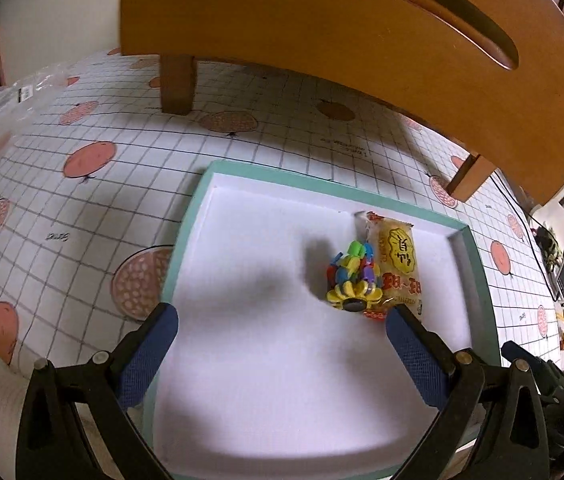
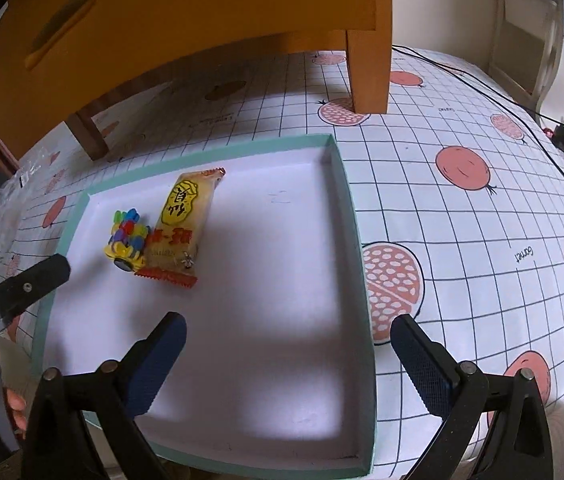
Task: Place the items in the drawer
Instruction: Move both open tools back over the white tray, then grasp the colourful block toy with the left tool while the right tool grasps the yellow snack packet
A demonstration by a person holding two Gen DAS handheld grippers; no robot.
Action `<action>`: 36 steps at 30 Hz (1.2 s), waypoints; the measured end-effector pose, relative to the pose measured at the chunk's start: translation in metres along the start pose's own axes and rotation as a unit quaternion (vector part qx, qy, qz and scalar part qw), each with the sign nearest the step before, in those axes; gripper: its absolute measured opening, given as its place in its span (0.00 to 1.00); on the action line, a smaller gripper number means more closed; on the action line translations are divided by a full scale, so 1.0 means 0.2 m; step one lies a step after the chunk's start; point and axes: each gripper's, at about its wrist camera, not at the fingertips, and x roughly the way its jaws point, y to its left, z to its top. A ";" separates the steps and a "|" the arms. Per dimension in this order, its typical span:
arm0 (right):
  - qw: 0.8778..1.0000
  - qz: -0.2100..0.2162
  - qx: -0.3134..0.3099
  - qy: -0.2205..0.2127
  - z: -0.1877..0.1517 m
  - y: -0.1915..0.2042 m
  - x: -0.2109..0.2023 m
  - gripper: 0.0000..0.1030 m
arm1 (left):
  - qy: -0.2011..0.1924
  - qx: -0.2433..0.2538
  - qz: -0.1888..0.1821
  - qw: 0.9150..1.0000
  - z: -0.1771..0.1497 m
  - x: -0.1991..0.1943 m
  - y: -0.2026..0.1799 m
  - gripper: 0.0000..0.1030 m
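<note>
A shallow white tray with a teal rim point(image 1: 189, 216) point(image 2: 346, 184) lies on the table. Inside it a colourful toy car point(image 1: 352, 280) point(image 2: 127, 240) rests against a yellow snack packet point(image 1: 398, 264) point(image 2: 181, 220). My left gripper point(image 1: 282, 320) hovers open over the tray's near side, its right fingertip close to the toy and packet, nothing held. My right gripper point(image 2: 288, 332) is open above the tray's bare half, also empty. Behind the tray stands a wooden cabinet with a shut drawer front and a grooved handle point(image 1: 442, 8) point(image 2: 61, 24).
The tablecloth point(image 2: 462, 220) is white with a grid and pomegranate prints. Cabinet legs point(image 1: 177, 84) point(image 2: 366, 72) stand just beyond the tray. Clear plastic bags point(image 1: 1, 112) lie at the far left. A black cable point(image 2: 502, 96) and small items sit at the right edge.
</note>
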 end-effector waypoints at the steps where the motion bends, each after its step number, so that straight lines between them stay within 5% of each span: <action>1: 1.000 0.000 -0.002 -0.001 0.00 0.00 0.00 1.00 | 0.003 0.005 -0.001 1.000 0.01 0.01 -0.01 1.00; 12: 1.000 0.003 -0.027 -0.007 0.06 0.07 0.01 1.00 | 0.046 0.009 -0.019 0.999 0.10 0.13 -0.06 1.00; 26: 0.999 0.003 -0.050 -0.006 0.12 0.14 0.04 1.00 | 0.055 0.054 -0.020 0.997 0.16 0.25 -0.17 0.99; 36: 0.999 -0.004 -0.053 0.005 0.12 0.15 0.07 1.00 | 0.072 0.060 -0.039 0.995 0.14 0.29 -0.18 0.68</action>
